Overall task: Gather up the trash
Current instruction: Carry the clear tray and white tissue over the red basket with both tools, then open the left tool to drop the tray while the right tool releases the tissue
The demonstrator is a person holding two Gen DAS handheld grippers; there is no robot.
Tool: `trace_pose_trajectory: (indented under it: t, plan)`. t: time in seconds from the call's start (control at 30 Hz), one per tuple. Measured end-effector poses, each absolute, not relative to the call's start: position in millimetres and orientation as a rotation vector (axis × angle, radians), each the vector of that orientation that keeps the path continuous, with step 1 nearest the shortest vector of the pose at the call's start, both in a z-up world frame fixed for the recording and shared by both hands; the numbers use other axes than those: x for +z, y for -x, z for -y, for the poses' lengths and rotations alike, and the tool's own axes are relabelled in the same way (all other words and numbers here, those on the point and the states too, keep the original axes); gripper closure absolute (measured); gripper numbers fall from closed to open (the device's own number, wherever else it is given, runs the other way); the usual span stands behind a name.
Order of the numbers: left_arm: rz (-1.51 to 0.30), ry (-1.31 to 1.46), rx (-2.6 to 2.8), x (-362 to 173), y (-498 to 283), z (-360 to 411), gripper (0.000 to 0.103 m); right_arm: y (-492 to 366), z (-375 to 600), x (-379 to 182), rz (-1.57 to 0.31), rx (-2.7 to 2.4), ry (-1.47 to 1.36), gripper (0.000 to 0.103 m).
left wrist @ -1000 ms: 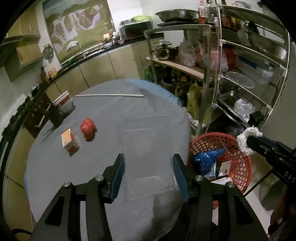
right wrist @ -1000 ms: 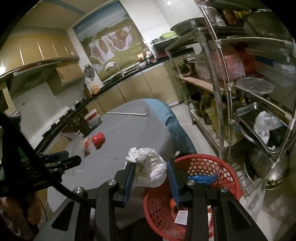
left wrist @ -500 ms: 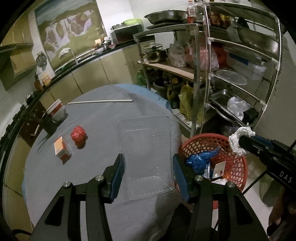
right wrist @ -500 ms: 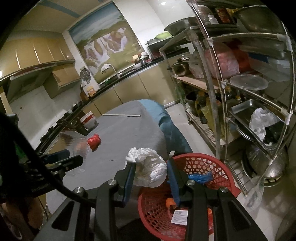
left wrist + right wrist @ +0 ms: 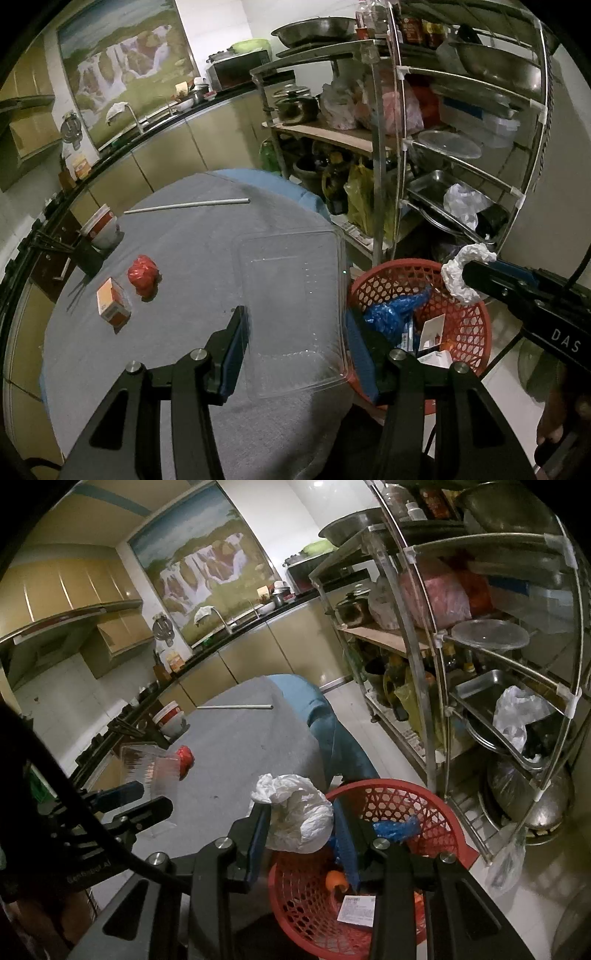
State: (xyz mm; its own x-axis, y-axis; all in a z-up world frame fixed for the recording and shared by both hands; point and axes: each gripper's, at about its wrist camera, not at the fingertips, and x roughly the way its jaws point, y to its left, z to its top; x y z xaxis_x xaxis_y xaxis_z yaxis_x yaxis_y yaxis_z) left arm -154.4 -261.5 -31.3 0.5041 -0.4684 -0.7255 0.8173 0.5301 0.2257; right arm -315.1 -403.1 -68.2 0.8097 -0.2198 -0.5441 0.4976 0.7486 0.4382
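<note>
A clear tray [image 5: 291,314] is gripped in the left claw [image 5: 295,350] and a white wad [image 5: 299,819] is pinched in the right claw [image 5: 301,834] above the basket [image 5: 436,812], so release into it is judged next.

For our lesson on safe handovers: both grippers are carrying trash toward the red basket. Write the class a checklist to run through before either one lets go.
1. Right gripper shut on crumpled white paper: ok.
2. Paper above the red basket: ok, over its near rim.
3. Left gripper holding clear plastic container: ok.
4. Container over basket: not ok, mostly above the table.
5. Basket has room: ok, partly filled.
6. Table trash left: not ok, red wrapper and orange box remain.
</note>
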Motion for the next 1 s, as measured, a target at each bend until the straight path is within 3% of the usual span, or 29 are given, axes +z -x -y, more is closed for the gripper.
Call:
trace_pose_trajectory:
  t: [1.0]
  plan:
    - [-0.691, -0.638, -0.858, -47, 155, 268, 0.049, 315, 407, -76, -0.502, -0.417, -0.626, 0.065]
